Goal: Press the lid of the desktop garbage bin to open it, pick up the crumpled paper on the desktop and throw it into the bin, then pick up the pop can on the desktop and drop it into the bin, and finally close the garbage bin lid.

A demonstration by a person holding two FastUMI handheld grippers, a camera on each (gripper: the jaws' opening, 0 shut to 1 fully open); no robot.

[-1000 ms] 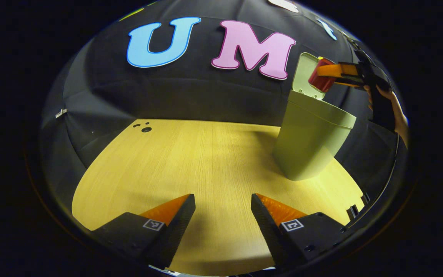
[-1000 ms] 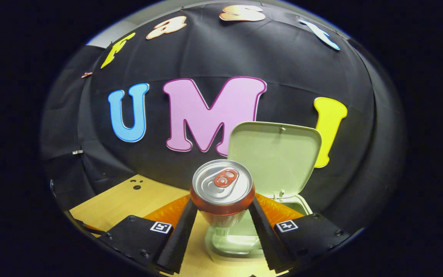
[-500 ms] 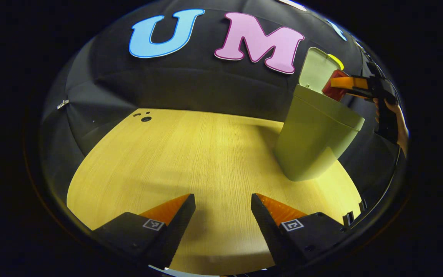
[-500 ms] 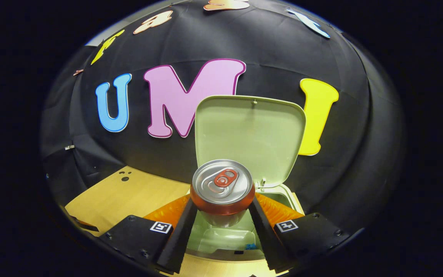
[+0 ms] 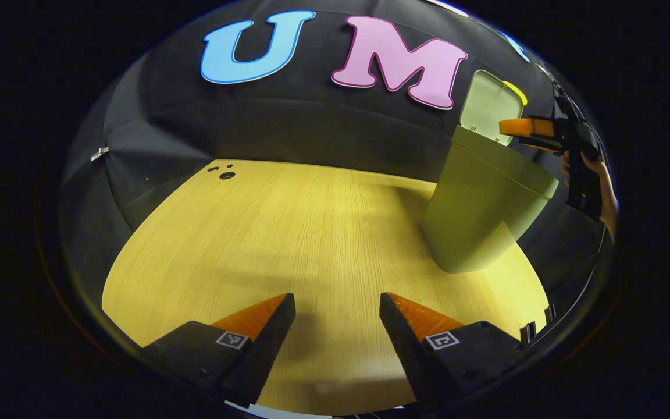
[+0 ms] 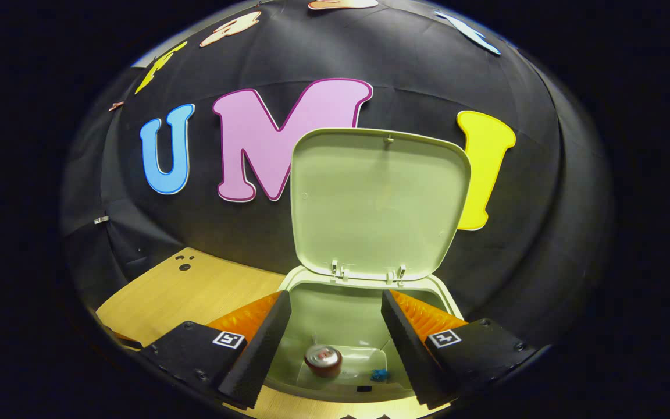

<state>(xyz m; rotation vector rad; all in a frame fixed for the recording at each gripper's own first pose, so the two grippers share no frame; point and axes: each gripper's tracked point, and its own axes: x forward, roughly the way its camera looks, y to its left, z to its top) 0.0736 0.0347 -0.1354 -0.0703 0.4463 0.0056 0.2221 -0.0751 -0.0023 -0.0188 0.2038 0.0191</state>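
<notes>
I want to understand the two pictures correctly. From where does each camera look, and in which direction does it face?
Left gripper view: rides on the left gripper, low over the wooden table, facing the booth wall; its own two fingers show apart, the right gripper and a hand farther off.
Right gripper view: rides on the right gripper above the bin, looking down past its open fingers at the pop can inside.
Both share the green bin with raised lid, and the table.

crumpled paper hidden, blue speck [image 6: 378, 374] unclear
</notes>
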